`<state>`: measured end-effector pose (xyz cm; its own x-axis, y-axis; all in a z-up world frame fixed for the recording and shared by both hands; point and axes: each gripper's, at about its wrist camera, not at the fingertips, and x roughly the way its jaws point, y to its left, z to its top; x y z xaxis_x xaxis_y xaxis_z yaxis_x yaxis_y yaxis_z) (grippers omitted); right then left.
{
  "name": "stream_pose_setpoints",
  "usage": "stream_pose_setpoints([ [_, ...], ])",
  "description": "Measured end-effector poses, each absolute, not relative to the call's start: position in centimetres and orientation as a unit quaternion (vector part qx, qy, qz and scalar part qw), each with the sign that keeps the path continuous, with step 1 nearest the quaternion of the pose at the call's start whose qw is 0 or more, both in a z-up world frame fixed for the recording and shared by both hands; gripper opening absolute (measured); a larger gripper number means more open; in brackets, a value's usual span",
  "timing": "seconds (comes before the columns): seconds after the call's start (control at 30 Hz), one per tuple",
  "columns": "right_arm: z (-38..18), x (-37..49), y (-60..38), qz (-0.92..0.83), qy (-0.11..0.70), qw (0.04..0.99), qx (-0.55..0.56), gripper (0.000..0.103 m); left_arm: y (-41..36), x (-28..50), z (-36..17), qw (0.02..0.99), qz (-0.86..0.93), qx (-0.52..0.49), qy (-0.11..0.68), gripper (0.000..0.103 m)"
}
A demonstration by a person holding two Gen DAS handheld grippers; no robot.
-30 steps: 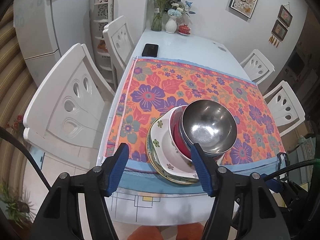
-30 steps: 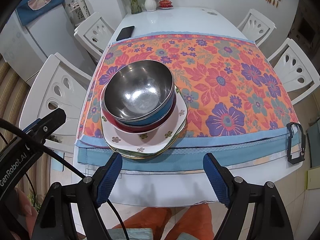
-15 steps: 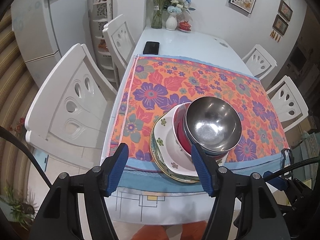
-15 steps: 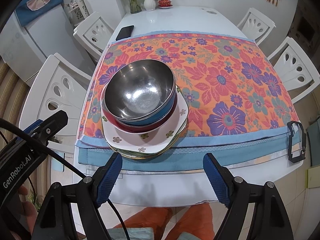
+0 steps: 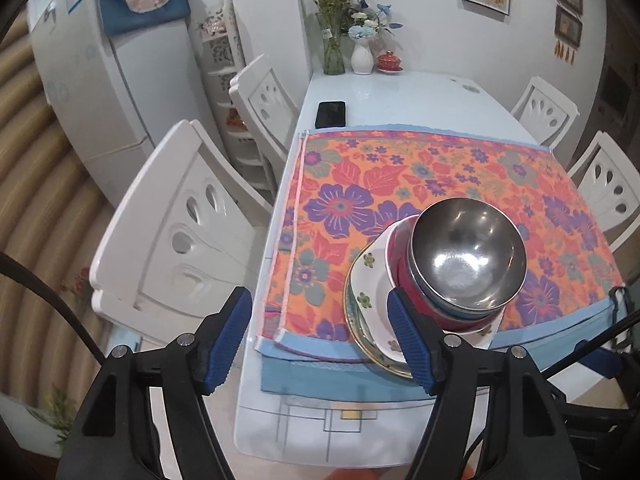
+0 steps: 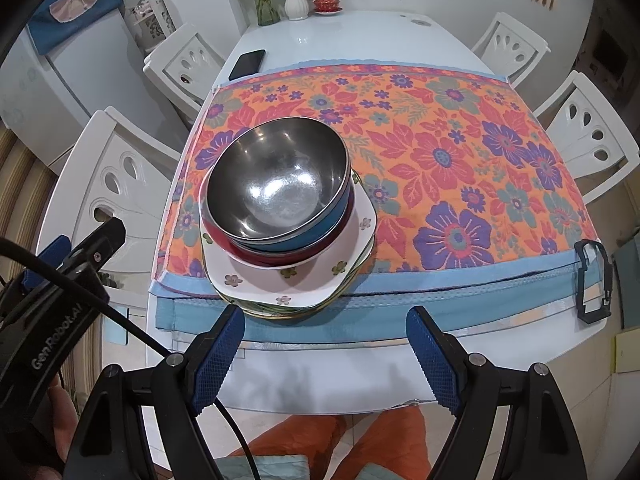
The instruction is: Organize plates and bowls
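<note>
A steel bowl (image 6: 276, 188) sits on top of a blue bowl (image 6: 320, 226) and a red bowl (image 6: 260, 258), all nested on a white flowered plate (image 6: 304, 284) over further plates. The stack stands at the near left of the floral cloth (image 6: 440, 152). It also shows in the left wrist view, steel bowl (image 5: 468, 256) uppermost. My left gripper (image 5: 320, 336) is open and empty, held above the table's near left corner. My right gripper (image 6: 324, 356) is open and empty, held above the table's near edge in front of the stack.
A black phone (image 6: 247, 64) lies on the white table (image 6: 360, 32) past the cloth. Vases and a red lidded cup (image 6: 327, 2) stand at the far end. White chairs (image 5: 176, 232) line both sides. A black clip (image 6: 592, 280) holds the cloth's near right corner.
The left gripper has drifted back and left, so the stack sits further right in its view. The right gripper has barely moved. The stack is unchanged.
</note>
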<state>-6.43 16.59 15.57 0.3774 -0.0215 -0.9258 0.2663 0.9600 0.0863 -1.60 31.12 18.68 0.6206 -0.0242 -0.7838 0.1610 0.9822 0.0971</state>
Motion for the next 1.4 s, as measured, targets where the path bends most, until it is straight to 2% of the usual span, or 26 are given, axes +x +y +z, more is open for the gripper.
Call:
stream_pose_setpoints([
  [0.77, 16.5, -6.8, 16.9, -0.117, 0.53, 0.837, 0.072, 0.081, 30.3, -1.8, 17.5, 0.882, -0.082, 0.073, 0.459, 0.069],
  [1.4, 20.2, -7.6, 16.6, -0.165, 0.47, 0.866, 0.048, 0.081, 29.0, -1.2, 19.9, 0.897, -0.105, 0.074, 0.422, 0.069],
])
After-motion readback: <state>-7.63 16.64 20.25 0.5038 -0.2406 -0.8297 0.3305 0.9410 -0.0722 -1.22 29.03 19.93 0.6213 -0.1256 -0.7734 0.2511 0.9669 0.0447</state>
